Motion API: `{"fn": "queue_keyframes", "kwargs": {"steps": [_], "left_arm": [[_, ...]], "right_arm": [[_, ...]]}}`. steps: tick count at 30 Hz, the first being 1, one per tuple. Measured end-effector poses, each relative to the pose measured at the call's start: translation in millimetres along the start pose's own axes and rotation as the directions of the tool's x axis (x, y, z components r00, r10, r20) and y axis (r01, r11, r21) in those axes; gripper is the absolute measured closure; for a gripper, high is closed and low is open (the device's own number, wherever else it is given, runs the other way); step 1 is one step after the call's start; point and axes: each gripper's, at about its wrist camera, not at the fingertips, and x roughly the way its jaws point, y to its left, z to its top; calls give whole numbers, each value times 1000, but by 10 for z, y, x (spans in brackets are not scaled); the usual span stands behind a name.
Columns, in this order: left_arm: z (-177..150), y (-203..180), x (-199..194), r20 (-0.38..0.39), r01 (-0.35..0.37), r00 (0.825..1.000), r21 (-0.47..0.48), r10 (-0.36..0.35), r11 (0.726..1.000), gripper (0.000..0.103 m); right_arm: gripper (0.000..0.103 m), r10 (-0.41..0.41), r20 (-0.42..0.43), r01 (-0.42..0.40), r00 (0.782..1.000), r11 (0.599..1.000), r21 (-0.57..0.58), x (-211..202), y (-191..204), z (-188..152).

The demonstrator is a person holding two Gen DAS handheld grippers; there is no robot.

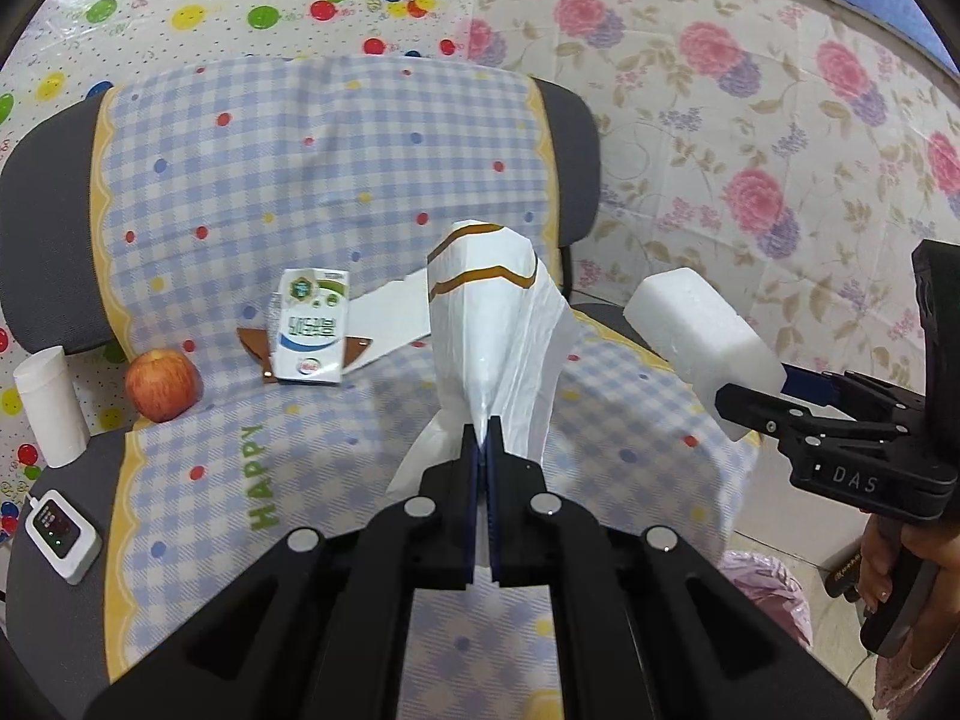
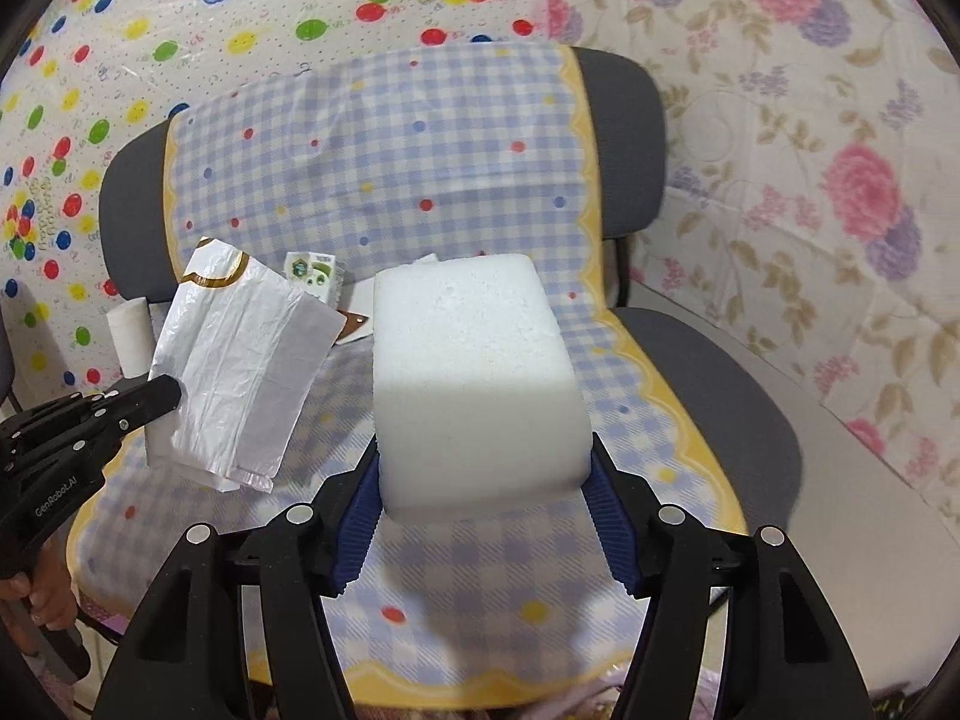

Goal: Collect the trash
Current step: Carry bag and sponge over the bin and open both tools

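Note:
My left gripper [image 1: 485,429] is shut on the lower end of a white plastic bag [image 1: 498,324] with gold stripes, holding it upright above the chair seat. The right wrist view shows the same bag [image 2: 240,372] at the left, pinched by the left gripper [image 2: 162,393]. My right gripper [image 2: 485,450] is shut on a white foam block [image 2: 474,372], blue pads pressing both its sides. From the left wrist view the foam block [image 1: 696,330] hangs at the right, off the seat's edge, in the right gripper [image 1: 744,402]. A milk carton [image 1: 312,327] lies on the seat.
A grey chair is draped with a blue checkered cloth [image 1: 300,168]. On it lie a red apple [image 1: 162,384], a brown flat piece [image 1: 255,348] under the carton and a white card [image 1: 390,312]. A white roll [image 1: 51,405] and a small white device [image 1: 63,534] sit at the left. A pink bag [image 1: 768,594] lies below the seat's right edge.

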Motion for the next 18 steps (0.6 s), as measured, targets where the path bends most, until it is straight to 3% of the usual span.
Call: {"fn": "queue_keyframes", "kwargs": {"steps": [10, 18], "left_arm": [[-97, -829, -27, -24, 143, 990, 98, -141, 985, 102], [-339, -1587, 8, -86, 290, 957, 188, -279, 938, 102]], "right_arm": [[39, -162, -18, 163, 987, 979, 120, -707, -594, -538], [38, -271, -84, 283, 959, 940, 192, -1158, -924, -1070]]}}
